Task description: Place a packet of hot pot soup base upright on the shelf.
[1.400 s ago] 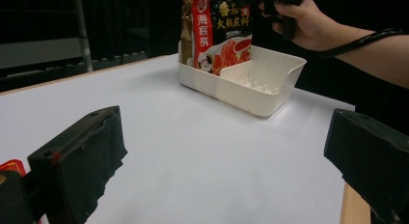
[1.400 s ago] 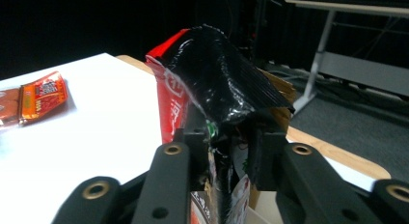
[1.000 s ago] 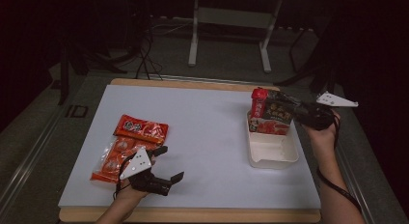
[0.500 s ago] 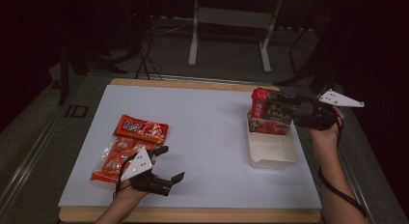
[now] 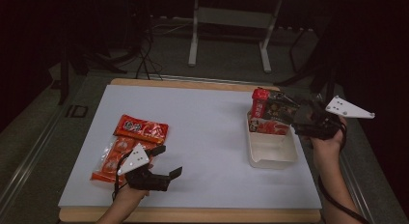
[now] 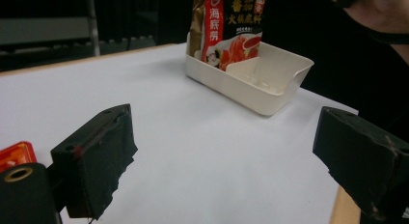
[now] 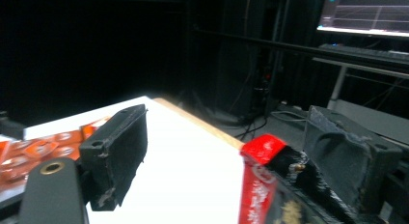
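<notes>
Red-and-dark packet (image 5: 269,112): it stands upright in the far end of the white tray (image 5: 273,154), just in front of the right gripper (image 5: 284,111); its red top edge (image 7: 263,147) is seen low between that gripper's jaws, close by the right-hand one.
Right gripper: its jaws have just been opening and then closed a little; they now stand wide apart around the top of the packet. Whether a pad touches the packet, I cannot tell.
White tray: it lies under and in front of the right gripper, on the white sheet (image 5: 202,137); its near part is bare.
Left gripper (image 5: 164,162): it is low over the white sheet, jaws wide apart after closing a little, with nothing between them.
Red snack bags (image 5: 130,142): two flat bags lie just beside the left gripper, at its left, one partly over the other.
Far view from the left gripper: the tray (image 6: 270,84) and the packet (image 6: 226,26) are well apart from it, straight ahead.
</notes>
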Demonstrator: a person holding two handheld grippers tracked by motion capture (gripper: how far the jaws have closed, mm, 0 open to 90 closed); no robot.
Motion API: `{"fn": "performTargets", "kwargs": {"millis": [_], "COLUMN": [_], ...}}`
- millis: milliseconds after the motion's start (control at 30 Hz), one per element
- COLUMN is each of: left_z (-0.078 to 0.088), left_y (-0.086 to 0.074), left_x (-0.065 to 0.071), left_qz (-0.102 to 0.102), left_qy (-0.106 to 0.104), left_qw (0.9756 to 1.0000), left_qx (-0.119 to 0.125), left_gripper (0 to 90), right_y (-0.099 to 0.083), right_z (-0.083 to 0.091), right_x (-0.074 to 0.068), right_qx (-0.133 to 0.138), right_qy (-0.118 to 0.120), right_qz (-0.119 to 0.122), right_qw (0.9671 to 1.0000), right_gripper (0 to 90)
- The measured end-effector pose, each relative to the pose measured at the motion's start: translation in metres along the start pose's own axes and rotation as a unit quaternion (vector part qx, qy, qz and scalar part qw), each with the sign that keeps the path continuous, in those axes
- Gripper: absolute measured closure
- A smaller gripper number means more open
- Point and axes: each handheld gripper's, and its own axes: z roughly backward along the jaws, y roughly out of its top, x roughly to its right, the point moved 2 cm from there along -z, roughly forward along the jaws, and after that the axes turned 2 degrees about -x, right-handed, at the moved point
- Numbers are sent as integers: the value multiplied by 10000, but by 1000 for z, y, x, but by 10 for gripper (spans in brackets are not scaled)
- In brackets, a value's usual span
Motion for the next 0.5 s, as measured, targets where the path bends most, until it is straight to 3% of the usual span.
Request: {"fn": "performTargets", "kwargs": {"millis": [33, 100, 200, 233, 367, 500], "left_z": [1, 4, 6, 6, 7, 10], "left_y": [2, 2, 3, 3, 5, 7], "left_x": [0, 0, 2, 2, 8, 11], "left_qz": [-18, -131, -284, -284, -574, -677], "left_qy": [77, -43, 11, 11, 46, 6], "left_qw": [9999, 9998, 9995, 9995, 9981, 9976], "left_qx": [-132, -116, -142, -142, -198, -145], "left_gripper": [81, 81, 86, 86, 117, 137], "right_y": [1, 1, -1, -2, -8, -19], "right_z": [1, 2, 3, 3, 3, 0], "right_x": [-4, -13, -26, -31, -47, -63], "right_qx": [-56, -164, -179, -168, -157, -325], "right_qy": [-18, 59, 161, 98, 153, 502], "right_qz": [25, 15, -6, 10, -6, -28], "right_qw": [10000, 9998, 9997, 9998, 9998, 9982], "right_gripper": [165, 166, 122, 122, 107, 108]}}
